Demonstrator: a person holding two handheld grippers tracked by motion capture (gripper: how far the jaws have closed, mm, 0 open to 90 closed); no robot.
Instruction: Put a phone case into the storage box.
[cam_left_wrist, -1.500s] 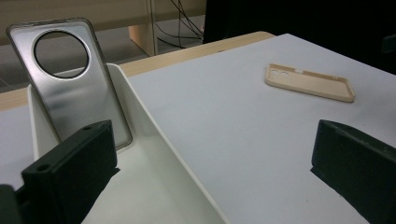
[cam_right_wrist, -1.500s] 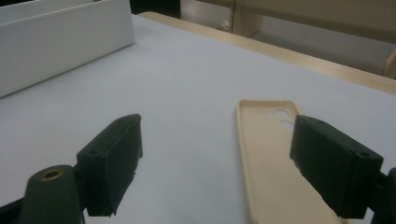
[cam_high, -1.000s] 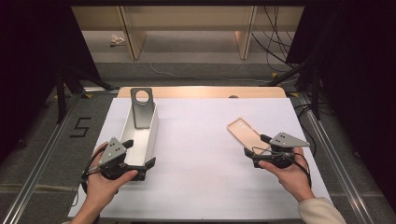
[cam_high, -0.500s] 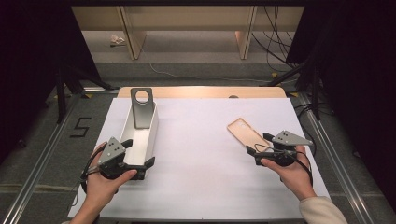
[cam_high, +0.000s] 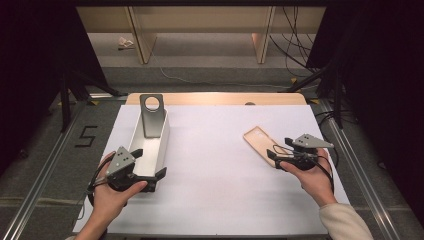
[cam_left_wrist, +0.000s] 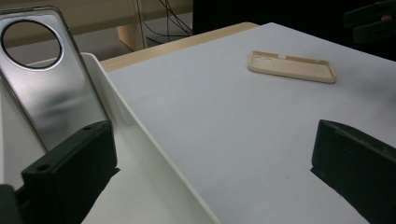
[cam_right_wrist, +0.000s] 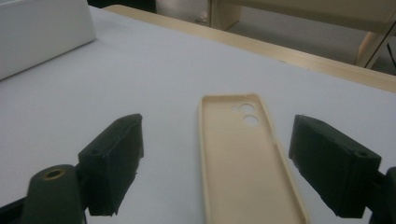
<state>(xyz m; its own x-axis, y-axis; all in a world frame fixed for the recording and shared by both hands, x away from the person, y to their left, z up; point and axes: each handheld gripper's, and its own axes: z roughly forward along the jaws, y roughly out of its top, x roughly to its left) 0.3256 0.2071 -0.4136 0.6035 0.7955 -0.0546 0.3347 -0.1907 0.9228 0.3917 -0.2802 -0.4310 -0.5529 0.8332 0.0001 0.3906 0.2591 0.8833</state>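
Since the earlier frames we have kept both grippers almost in place; our right gripper (cam_high: 273, 159) has shifted only slightly at the near end of the beige, flat, rectangular phone case (cam_high: 263, 144), and the case itself has not moved. That case lies open side up on the white sheet covering the table (cam_high: 215, 150), toward the sheet's right edge and about midway between its far and near edges, with its camera cut-outs at the far end. In the right gripper view the two black jaws stand wide apart, one on each side of the case's (cam_right_wrist: 247, 158) near end, and neither touches it. Our left gripper (cam_high: 161, 175) sits at the near end of the long white rectangular tray (cam_high: 159, 145), which lies along the sheet's left edge. In the left gripper view its jaws are also spread wide: one is inside the tray (cam_left_wrist: 140, 154), the other over the bare sheet outside the tray's wall, so the wall passes between them. A grey metallic phone case with a round cut-out (cam_high: 152, 117) leans tilted against the tray's far end. We see our hands (cam_high: 316, 176) wrapped around both gripper bodies.
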